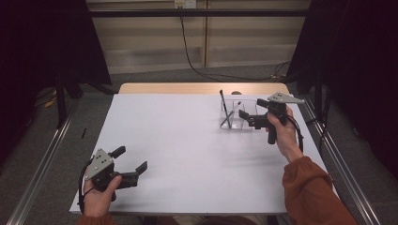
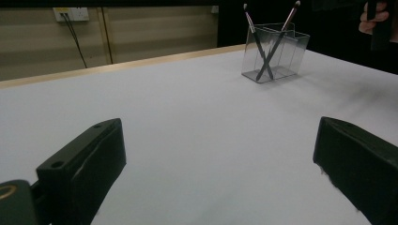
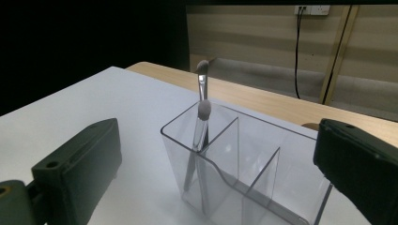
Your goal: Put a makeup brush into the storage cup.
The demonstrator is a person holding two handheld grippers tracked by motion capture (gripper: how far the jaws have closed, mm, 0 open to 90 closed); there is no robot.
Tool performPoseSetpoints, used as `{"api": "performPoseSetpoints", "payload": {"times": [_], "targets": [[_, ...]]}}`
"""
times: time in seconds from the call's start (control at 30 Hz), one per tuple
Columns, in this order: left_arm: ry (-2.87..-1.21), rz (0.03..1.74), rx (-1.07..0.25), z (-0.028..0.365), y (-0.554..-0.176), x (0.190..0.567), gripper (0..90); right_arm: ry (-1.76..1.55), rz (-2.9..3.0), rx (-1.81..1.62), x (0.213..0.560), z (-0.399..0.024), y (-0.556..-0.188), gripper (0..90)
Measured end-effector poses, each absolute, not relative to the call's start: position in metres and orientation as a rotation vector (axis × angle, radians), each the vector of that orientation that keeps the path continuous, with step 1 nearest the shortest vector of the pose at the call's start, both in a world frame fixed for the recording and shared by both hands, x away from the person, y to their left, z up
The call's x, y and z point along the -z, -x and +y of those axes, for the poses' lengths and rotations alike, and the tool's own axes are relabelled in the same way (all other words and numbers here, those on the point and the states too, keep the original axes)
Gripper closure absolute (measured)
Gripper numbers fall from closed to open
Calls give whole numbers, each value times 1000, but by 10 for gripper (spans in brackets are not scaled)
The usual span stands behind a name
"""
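Note:
A clear acrylic organizer (image 1: pixel 234 123) with several compartments stands at the table's far right. Two makeup brushes (image 1: pixel 224 108) lean crossed in one end compartment, bristles up. My right gripper (image 1: pixel 252 108) hovers open right at the organizer's right side. In the right gripper view its jaws (image 3: pixel 218 140) stand wide apart, with the organizer (image 3: pixel 220 154) and brushes (image 3: pixel 202 86) close ahead between them. My left gripper (image 1: pixel 129 159) rests open near the front left of the table, holding nothing. The left gripper view (image 2: pixel 220 136) looks across bare table to the organizer (image 2: pixel 291 51) and brushes (image 2: pixel 257 42).
The white table top (image 1: pixel 187 140) has a wooden strip (image 1: pixel 187 88) along its far edge. A black cable (image 1: pixel 197 65) runs down the back wall and across the floor. Dark curtains hang at both sides. The person's right hand (image 2: pixel 373 18) appears in the left gripper view.

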State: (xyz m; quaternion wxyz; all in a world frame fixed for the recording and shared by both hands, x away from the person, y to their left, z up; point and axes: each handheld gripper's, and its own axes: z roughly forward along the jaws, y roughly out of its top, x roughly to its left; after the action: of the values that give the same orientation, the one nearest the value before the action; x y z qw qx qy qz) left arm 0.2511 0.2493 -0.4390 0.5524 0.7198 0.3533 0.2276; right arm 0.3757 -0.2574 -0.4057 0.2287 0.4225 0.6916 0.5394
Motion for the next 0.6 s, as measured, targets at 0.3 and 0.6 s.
{"api": "performPoseSetpoints", "payload": {"times": [0.3, 0.6], "targets": [[-1700, 838, -539, 249, -251, 438, 28, -1153, 1884, -1493, 405, -264, -362, 11], [-1693, 846, -544, 251, -250, 438, 27, -1151, 1872, -1500, 408, -273, -345, 4]]}}
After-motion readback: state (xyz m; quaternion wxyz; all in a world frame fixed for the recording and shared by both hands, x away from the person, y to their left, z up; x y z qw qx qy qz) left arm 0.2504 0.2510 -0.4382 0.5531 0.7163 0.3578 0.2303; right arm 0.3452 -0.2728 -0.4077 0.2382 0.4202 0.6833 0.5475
